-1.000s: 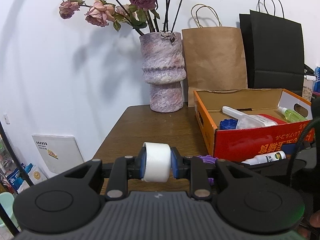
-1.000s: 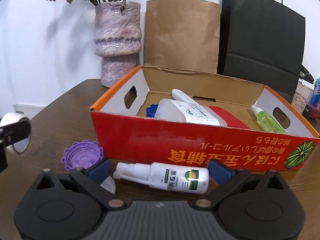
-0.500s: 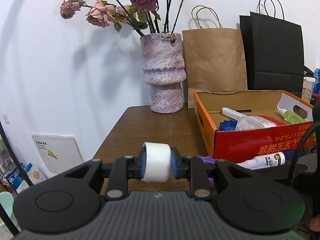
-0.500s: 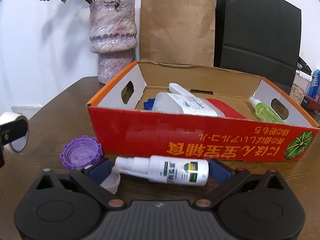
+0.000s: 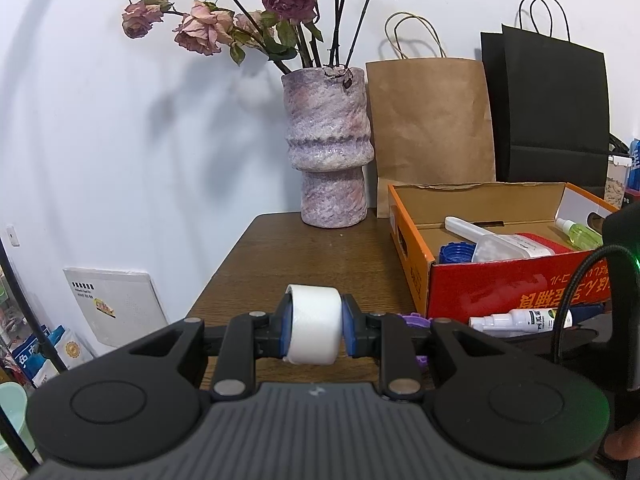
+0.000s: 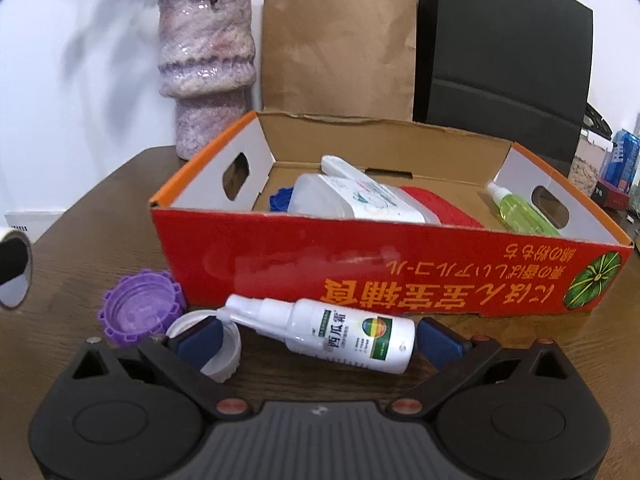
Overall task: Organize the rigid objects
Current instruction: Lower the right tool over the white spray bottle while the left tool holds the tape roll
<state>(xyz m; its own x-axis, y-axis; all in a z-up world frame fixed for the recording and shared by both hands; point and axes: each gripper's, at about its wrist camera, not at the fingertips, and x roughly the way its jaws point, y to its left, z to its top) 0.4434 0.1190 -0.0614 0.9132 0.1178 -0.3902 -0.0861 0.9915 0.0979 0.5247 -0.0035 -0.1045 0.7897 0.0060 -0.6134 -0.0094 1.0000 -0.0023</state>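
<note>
Dark wood table [image 6: 92,216], smooth with a low sheen. Glossy printed cardboard box [image 6: 360,256], raw matt brown inside. Smooth white plastic bottle [image 6: 340,332] with glossy label. Ridged purple plastic cap [image 6: 138,308]. Matt white tape roll [image 5: 315,324]. Rough, mottled stone-like vase [image 5: 326,148]. Creased kraft paper bag [image 5: 430,120]; matt black paper bag [image 5: 552,104].

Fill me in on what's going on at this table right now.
A person is tidying small items into the red cardboard box with a handheld gripper in each hand. The left gripper is clamped on a white tape roll, held above the wooden table. The right gripper is open, its fingers either side of a white spray bottle lying in front of the box, not yet gripped. A purple cap and a white cap lie beside it.
</note>
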